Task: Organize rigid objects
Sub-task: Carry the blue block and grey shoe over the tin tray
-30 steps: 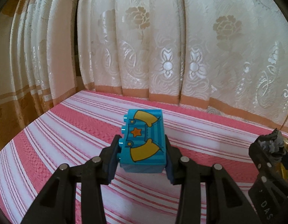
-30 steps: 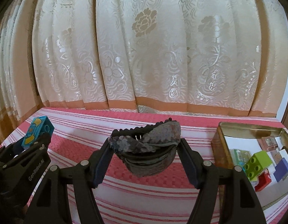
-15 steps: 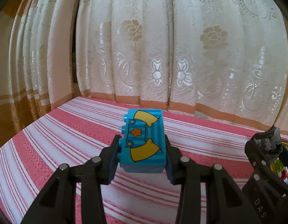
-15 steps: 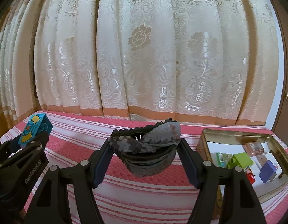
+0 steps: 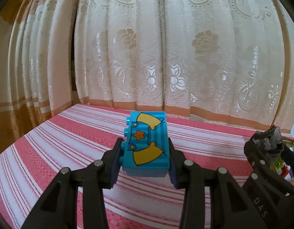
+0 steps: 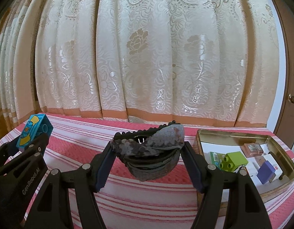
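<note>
A turquoise toy brick printed with yellow shapes and an orange star sits between the pads of my left gripper, which is shut on it above the striped cloth. My right gripper is shut on a grey sequined hair claw clip, also held above the cloth. In the right wrist view the left gripper and its brick are at the far left. The left wrist view has the right gripper with the clip at its right edge.
An open gold tin stands at the right on the red-and-white striped cloth. It holds a green brick, a purple block and several small boxes. A cream lace curtain hangs close behind the table.
Both views have swung to the right, both grips unchanged. The tin has slid left in the right wrist view and more of its inside shows.
</note>
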Demonstrator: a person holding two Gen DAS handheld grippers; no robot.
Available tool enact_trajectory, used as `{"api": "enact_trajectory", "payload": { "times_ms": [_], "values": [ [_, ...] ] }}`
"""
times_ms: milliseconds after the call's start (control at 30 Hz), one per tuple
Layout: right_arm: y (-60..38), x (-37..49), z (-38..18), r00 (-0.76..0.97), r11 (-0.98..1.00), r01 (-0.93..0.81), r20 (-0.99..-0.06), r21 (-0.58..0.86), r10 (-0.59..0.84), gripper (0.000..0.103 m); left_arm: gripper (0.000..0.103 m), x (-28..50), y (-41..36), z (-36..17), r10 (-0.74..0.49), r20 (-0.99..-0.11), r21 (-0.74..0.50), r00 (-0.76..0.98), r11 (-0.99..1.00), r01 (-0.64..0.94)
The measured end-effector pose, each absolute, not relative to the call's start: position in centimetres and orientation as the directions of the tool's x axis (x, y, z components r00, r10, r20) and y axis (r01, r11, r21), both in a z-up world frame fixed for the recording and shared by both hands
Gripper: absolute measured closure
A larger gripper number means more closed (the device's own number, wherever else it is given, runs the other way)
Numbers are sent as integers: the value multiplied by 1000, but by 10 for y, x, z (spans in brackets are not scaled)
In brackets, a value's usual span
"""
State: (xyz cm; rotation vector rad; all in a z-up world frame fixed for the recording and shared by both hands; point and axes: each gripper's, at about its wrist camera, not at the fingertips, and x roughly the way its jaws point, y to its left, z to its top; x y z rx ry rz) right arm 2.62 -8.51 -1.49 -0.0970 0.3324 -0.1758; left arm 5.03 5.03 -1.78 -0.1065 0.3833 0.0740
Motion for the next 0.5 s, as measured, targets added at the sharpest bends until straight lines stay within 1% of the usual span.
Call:
{"api": "enact_trajectory", "payload": {
  "times_ms": [200, 500],
  "values": [
    [-92, 19, -15, 929, 980, 161, -317, -118, -191, 31, 62, 44, 41, -16, 61, -351, -52, 935, 995, -84],
    [-98, 14, -14, 930, 981, 161, -316, -112, -189, 32, 62, 40, 42, -15, 66, -343, -58, 937, 994, -91]
  ]
}}
